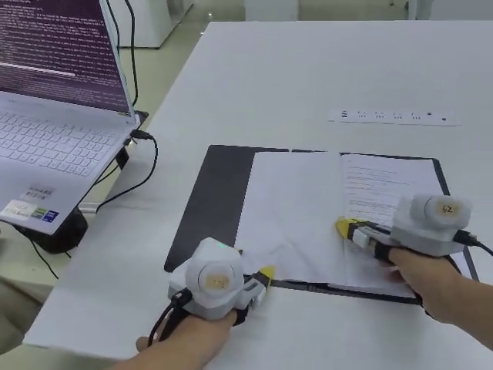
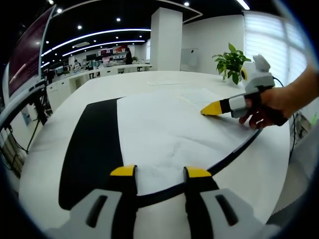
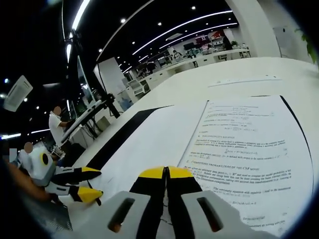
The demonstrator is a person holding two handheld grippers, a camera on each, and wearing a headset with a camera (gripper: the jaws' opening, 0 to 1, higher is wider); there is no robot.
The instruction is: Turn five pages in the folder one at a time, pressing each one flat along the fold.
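Jaws of right gripper (image 1: 344,227) together on folder (image 1: 208,200) page.

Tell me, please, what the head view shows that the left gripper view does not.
The head view adds the laptop keyboard, its black cable and the hand holding the left claw. The left gripper view adds a potted plant, a white pillar and ceiling lights. Both share the open folder, its white page and the right claw, shut, with its tip at the fold.
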